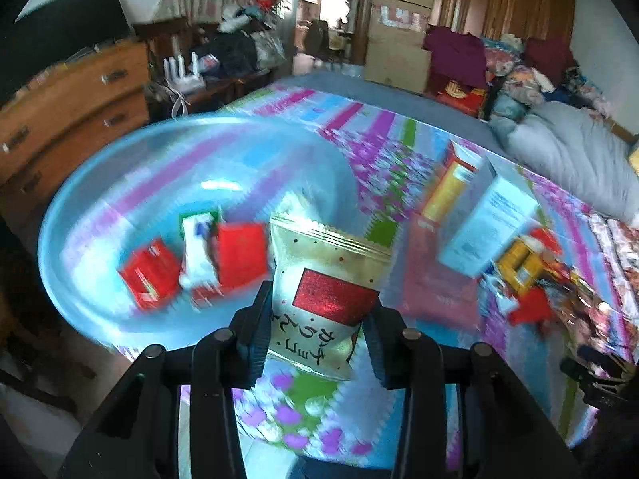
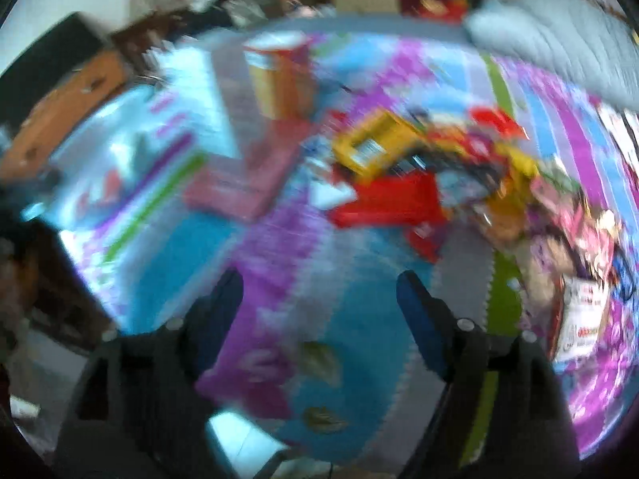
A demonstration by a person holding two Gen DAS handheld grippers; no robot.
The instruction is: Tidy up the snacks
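My left gripper (image 1: 317,319) is shut on a gold snack packet (image 1: 325,275) with a red label, held at the near right rim of a clear plastic bowl (image 1: 100,183). Inside the bowl lie two red packets (image 1: 239,257) and a white one (image 1: 195,251). In the blurred right wrist view my right gripper (image 2: 319,291) stands open over the bedspread with nothing between its fingers. Ahead of it lies a heap of snacks (image 2: 419,167): a yellow packet (image 2: 371,143), a red packet (image 2: 395,199) and several others.
A tall orange box (image 1: 451,183), a white box (image 1: 487,227) and a flat pink box (image 1: 435,279) stand or lie on the patterned bedspread (image 1: 383,151) between bowl and heap. A wooden dresser (image 1: 76,95) is at left, a grey pillow (image 1: 571,151) at right.
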